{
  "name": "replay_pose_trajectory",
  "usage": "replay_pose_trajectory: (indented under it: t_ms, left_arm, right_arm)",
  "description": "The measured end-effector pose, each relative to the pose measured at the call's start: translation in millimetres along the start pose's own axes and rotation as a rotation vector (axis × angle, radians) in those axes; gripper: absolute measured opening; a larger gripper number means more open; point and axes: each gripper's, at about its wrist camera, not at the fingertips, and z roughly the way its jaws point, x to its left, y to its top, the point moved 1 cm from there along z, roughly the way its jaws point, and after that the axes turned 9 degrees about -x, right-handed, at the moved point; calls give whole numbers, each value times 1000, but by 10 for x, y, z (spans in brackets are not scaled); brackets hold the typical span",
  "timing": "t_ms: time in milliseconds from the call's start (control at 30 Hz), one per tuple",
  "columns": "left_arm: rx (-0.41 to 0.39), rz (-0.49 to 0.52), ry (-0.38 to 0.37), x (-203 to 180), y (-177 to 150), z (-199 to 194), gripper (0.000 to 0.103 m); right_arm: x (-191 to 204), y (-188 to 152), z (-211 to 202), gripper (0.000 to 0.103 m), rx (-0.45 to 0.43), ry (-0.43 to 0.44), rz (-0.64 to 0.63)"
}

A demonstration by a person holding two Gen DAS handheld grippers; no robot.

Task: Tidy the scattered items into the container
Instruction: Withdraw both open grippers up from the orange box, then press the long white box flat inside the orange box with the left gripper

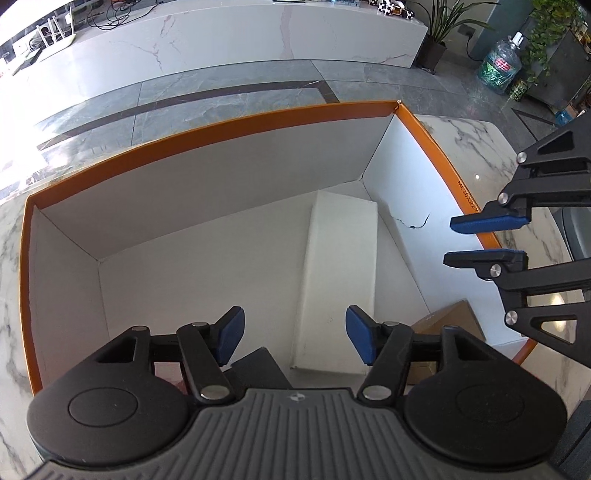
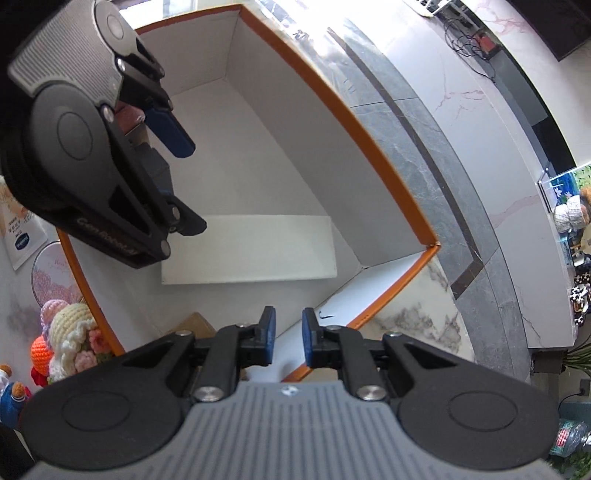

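Note:
The container is a big white box with an orange rim (image 1: pixel 221 123) (image 2: pixel 332 96) on a marble table. A long white box (image 1: pixel 338 273) (image 2: pixel 251 251) lies flat on its floor. Beside it are a dark box (image 1: pixel 255 365) and a brown cardboard box (image 1: pixel 456 319) (image 2: pixel 192 325). My left gripper (image 1: pixel 295 338) (image 2: pixel 188 184) hangs over the container's inside, pointing steeply down. It is open wide and its blue pads touch nothing. My right gripper (image 2: pixel 289 338) (image 1: pixel 452 242) hovers above the container's right rim. It is shut, with only a narrow gap between the pads and nothing in it.
Crocheted toys (image 2: pixel 70 339) and a round pink item (image 2: pixel 51 273) sit on the marble table (image 1: pixel 480 147) just outside the container's near wall. Beyond the table lie a grey tiled floor, a long white counter (image 1: pixel 258 33), a potted plant and a water bottle (image 1: pixel 498 66).

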Motion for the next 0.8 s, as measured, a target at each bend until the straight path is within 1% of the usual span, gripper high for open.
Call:
replay_pose_trajectory:
  t_ms: [33,100,167,233,333,467,500,567,600,633,700,800]
  left_arm:
    - [3,6,-1,-10,18,22,76]
    - [19,14,-3,-36,40,94,77]
    - [33,14,1,-71,49,174,77]
    - [42,8,-14,-105,49,226,78]
    - [45,4,-16,-195,94,365,81]
    - [95,-2,-8,-266,95,482,81]
    - [94,-2,-10,-281,109,484,79]
    - [127,11,28,-323,130,536,67]
    - [142,-1,31,-322,139,566,64]
    - [154,-21,17,-310,146,581,62]
    - [167,-54,18,-284,172,596,61]
    - [154,-124,23,-217,205,596,55]
  right_arm:
    - [-21,-21,-30,24,-11,-10,20]
    - [-60,-49,-94,24,-37,-27,57]
    - [-105,-67,-163,27,-61,-45,86]
    - [-110,-95,-148,28,-79,-68,88]
    - [-100,-139,-110,29,-90,-72,98]
    - [-94,-212,-50,29,-80,-101,105]
    - [-95,-232,-44,30,-77,-105,107]
    - [-99,-272,-63,30,-71,-103,117]
    - [-102,-291,-50,30,-67,-103,124]
    - [-101,-307,-43,30,-66,-104,126]
    - [-95,-329,-41,30,-70,-103,131]
    - [-81,-350,-46,30,-71,-90,143]
